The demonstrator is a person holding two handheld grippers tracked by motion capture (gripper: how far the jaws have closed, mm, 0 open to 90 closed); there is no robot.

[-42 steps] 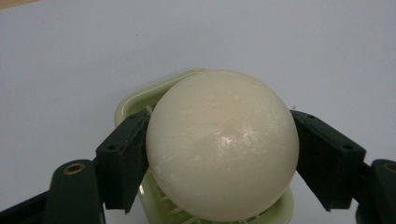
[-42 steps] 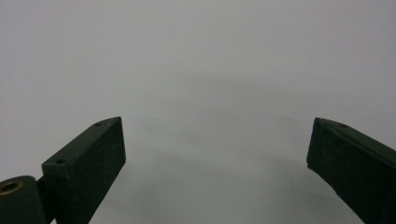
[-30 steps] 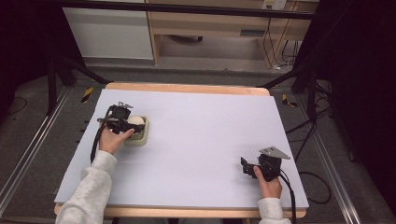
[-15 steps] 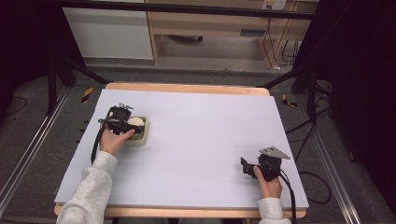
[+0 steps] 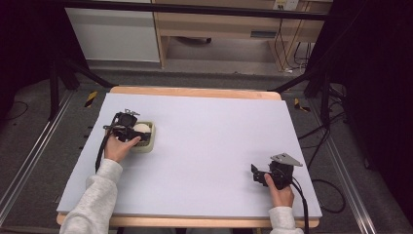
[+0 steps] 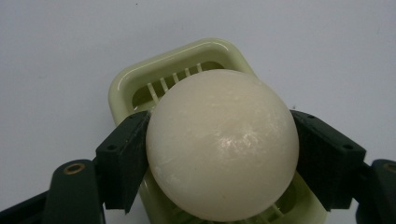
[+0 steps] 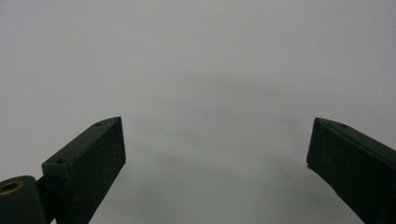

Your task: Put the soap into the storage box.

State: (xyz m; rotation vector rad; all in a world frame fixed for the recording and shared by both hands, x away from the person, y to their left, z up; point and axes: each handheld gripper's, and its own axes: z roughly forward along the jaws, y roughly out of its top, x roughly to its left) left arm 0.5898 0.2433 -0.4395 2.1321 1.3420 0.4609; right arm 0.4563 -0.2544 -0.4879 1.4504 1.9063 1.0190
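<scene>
I had my left gripper (image 6: 219, 154) clamped on the pale egg (image 6: 222, 144), which sat in the green slicer tray (image 6: 140, 84) near the table's (image 5: 209, 146) left edge. My right gripper (image 7: 215, 154) waited wide and empty, well apart. I judged the egg was being seated; next came a gentle release

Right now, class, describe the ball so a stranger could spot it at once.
Start at the white table and go to its left side, where the left gripper is. The ball sits between its jaws, above a pale green slatted tray: cream, smooth, round.
</scene>
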